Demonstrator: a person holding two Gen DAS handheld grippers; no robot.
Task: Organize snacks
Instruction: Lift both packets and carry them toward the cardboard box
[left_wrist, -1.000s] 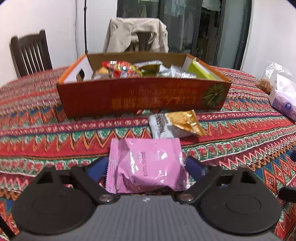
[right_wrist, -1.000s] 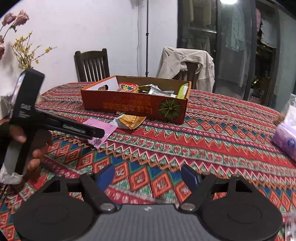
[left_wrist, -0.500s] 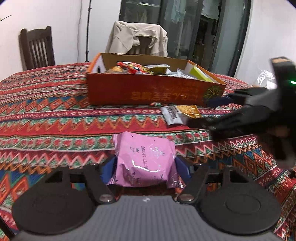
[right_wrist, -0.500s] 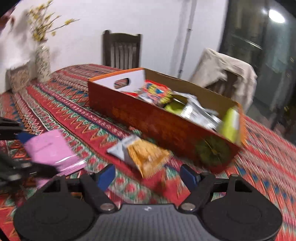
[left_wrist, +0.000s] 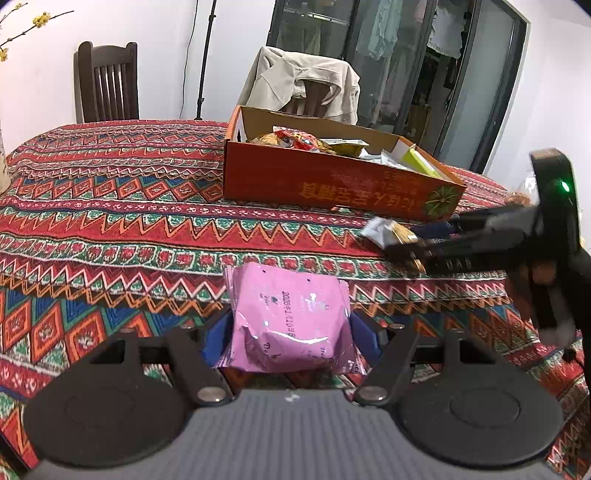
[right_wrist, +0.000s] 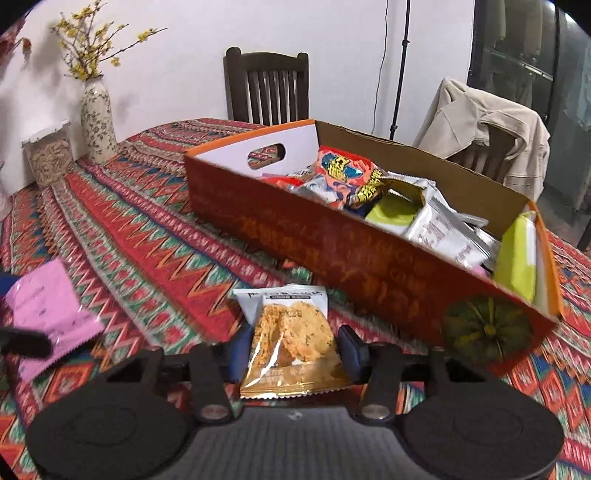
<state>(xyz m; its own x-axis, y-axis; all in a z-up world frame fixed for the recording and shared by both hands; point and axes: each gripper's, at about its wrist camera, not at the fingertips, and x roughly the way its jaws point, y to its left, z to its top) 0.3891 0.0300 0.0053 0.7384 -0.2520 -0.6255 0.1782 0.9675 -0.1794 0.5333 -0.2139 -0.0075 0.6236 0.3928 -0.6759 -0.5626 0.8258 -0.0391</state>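
My left gripper (left_wrist: 290, 332) is shut on a pink snack packet (left_wrist: 288, 317), its blue pads pressing both sides just above the tablecloth. The same pink packet (right_wrist: 48, 306) shows at the left edge of the right wrist view. A white-and-gold cookie packet (right_wrist: 291, 332) lies in front of the orange cardboard box (right_wrist: 332, 251). My right gripper (right_wrist: 293, 347) is closing on it, with both pads against its sides. The left wrist view shows the right gripper (left_wrist: 410, 243) gripping the cookie packet (left_wrist: 384, 232) beside the box (left_wrist: 332, 184), which holds several snack packs.
A patterned cloth (left_wrist: 110, 206) covers the table. A flower vase (right_wrist: 96, 122) and a lidded jar (right_wrist: 48, 155) stand at the far left. A dark wooden chair (left_wrist: 107, 81) and a chair draped with a beige jacket (left_wrist: 303, 85) stand behind the table.
The left jaws closed on the pink packet and carried it leftwards away from the box. The right gripper swung in to the cookie packet and closed around it.
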